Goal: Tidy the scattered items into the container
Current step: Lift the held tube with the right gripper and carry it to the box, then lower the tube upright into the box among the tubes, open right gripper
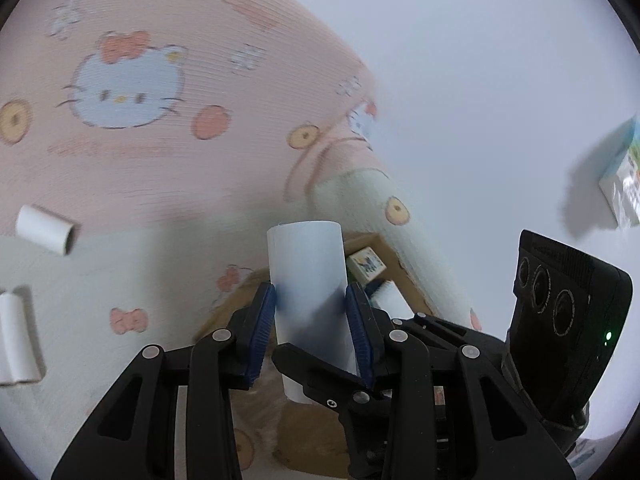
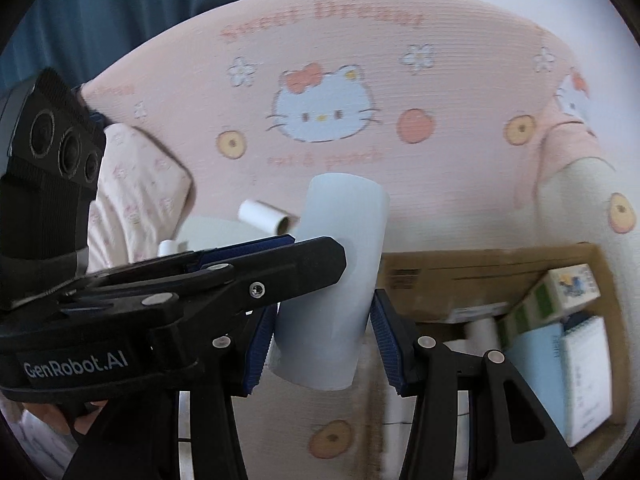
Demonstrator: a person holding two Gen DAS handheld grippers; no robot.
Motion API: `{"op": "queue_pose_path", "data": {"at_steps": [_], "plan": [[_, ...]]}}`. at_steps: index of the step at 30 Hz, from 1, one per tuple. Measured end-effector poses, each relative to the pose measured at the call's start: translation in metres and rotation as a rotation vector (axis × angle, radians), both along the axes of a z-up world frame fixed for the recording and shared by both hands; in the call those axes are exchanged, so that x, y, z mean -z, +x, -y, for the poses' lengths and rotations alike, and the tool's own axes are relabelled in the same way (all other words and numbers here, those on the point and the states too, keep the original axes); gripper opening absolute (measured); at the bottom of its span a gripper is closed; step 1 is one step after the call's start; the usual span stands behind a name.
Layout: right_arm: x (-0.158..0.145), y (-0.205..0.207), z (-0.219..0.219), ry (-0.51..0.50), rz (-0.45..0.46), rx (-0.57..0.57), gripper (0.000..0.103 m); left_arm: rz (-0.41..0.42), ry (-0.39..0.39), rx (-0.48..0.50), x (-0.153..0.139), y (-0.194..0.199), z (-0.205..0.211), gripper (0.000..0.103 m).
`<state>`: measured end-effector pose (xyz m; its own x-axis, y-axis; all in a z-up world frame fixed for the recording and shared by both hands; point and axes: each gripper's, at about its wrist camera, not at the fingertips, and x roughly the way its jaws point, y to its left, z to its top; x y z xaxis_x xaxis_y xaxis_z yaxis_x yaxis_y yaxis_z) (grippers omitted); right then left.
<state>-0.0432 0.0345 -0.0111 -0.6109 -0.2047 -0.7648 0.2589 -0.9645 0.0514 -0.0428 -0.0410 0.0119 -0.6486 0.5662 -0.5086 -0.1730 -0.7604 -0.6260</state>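
Observation:
My left gripper (image 1: 311, 300) is shut on a white paper roll (image 1: 310, 300) and holds it upright above the bed. In the right wrist view the same roll (image 2: 336, 280) stands between the fingers of my right gripper (image 2: 324, 312), whose blue pads (image 2: 384, 336) stand a little off its sides. My left gripper (image 2: 280, 256) reaches in from the left and clamps the roll. A brown cardboard box (image 2: 480, 268) sits at the right with several items in it. Another white roll (image 2: 266, 216) lies on the bed behind.
A pink Hello Kitty pillow (image 2: 328, 108) fills the background. Two white rolls (image 1: 44, 228) (image 1: 16, 340) lie on the bedsheet at the left. The box holds a small carton (image 2: 560, 292), notepads (image 2: 588, 368) and white rolls. A packet (image 1: 624, 176) lies at far right.

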Motion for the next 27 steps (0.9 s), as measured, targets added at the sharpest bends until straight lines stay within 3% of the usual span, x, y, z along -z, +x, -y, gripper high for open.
{"op": "queue_pose_path", "data": {"at_steps": [6,12,19,27], "plan": [[-0.007,-0.004,-0.035,0.042,0.003,0.056,0.046,0.040,-0.037,0.083,-0.010,-0.029,-0.040,0.040],[-0.005,-0.013,-0.071,0.091,0.048,0.099,0.046,0.144,-0.094,0.180,0.001,-0.060,-0.086,0.044],[0.024,-0.016,-0.114,0.046,0.239,0.091,0.043,0.366,-0.106,0.286,0.042,-0.085,-0.119,0.044],[0.056,-0.032,-0.139,0.012,0.379,0.092,0.041,0.508,-0.195,0.292,0.068,-0.102,-0.148,0.044]]}}
